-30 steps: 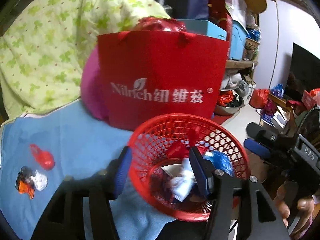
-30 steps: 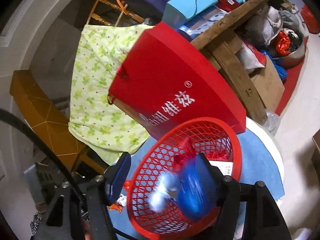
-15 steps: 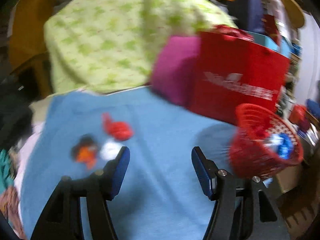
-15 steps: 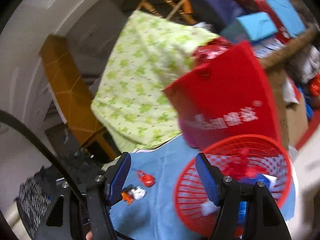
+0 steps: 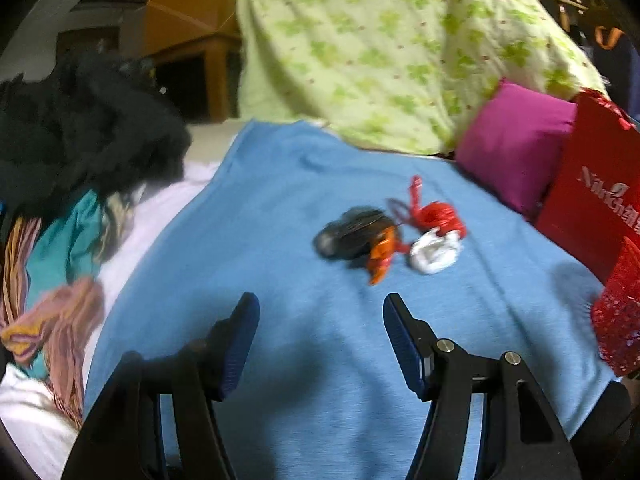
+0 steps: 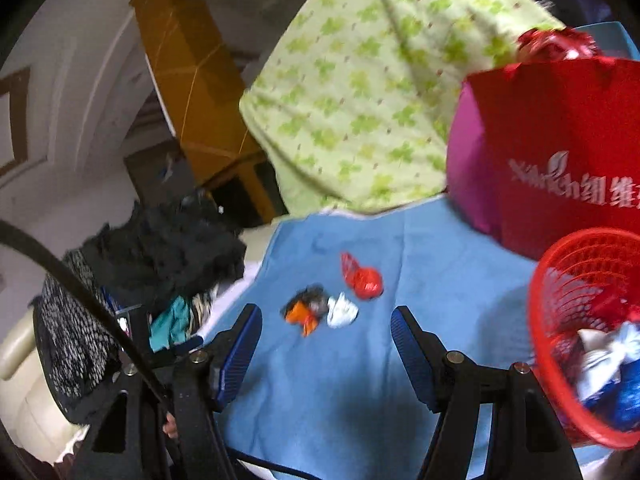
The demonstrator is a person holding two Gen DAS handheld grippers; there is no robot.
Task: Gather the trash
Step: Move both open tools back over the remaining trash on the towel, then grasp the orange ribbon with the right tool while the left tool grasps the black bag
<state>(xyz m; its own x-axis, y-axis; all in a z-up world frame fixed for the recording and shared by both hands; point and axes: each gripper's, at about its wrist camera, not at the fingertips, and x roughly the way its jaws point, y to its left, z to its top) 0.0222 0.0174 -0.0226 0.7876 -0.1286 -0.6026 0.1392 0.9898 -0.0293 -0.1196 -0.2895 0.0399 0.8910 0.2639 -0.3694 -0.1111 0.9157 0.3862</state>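
Blue cloth [image 5: 280, 208] covers the surface in both views, soft and faintly wrinkled, with a green leaf-print sheet [image 5: 392, 48] draped behind it. Only the right wrist view shows the inside of the red mesh basket [image 6: 560, 280] at the cloth's right edge, where white and blue wrappers lie heaped; the left wrist view catches just a blurred sliver of its rim [image 5: 618, 316]. A glossy red paper bag [image 6: 560, 152] with white lettering stands behind the basket, a magenta cushion [image 5: 516, 148] against its side, both cut off by the frame. A dark fuzzy garment pile [image 5: 80, 128] sits at the left.

Three pieces of loose trash cluster mid-cloth, touching or nearly so: a crinkled red wrapper [image 5: 436, 216], a crumpled white wrapper [image 5: 434, 252], and a black-and-orange wrapper [image 5: 360, 240] smeared by motion blur, its shape hard to read.

The left gripper [image 5: 320, 336] hangs over the cloth just short of the cluster, fingers spread wide and empty. The right gripper [image 6: 326, 344] is likewise spread and empty, the trash framed between its blue-padded fingers [image 6: 412, 356].
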